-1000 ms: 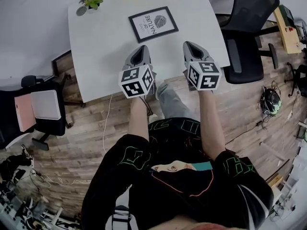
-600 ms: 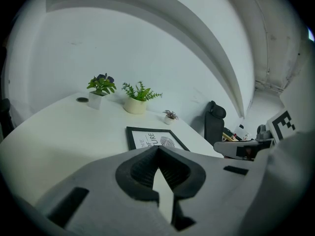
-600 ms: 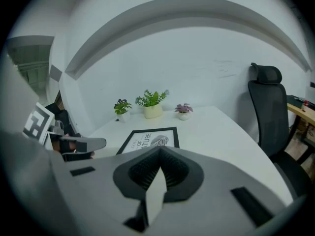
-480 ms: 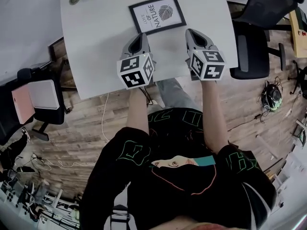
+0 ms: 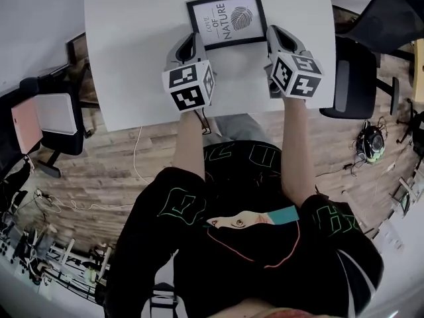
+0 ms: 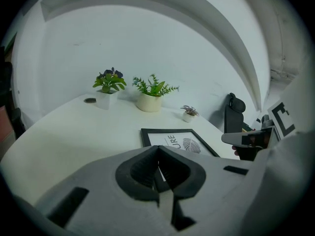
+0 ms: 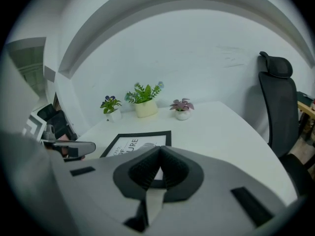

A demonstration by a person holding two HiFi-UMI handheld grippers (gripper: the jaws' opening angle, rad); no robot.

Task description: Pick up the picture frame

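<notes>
A black picture frame (image 5: 228, 20) holding a white print with a leaf lies flat on the white table (image 5: 132, 65). My left gripper (image 5: 191, 40) is shut and empty, its tip just off the frame's near left corner. On the other side my right gripper (image 5: 275, 32) is also shut and empty, beside the frame's near right corner. In the left gripper view the frame (image 6: 183, 142) lies just past the closed tips of the left gripper (image 6: 158, 148). The right gripper view shows the frame (image 7: 133, 142) ahead and left of the right gripper (image 7: 160, 149).
Three small potted plants (image 6: 109, 86) (image 6: 151, 95) (image 6: 188, 113) stand along the table's far edge by the wall. A black office chair (image 5: 361, 52) stands to the table's right, another chair (image 5: 46, 121) to its left. Wooden floor lies below the near edge.
Both grippers have moved forward over the table and down, from the near edge up to the frame's near corners. Their jaws stay shut.
</notes>
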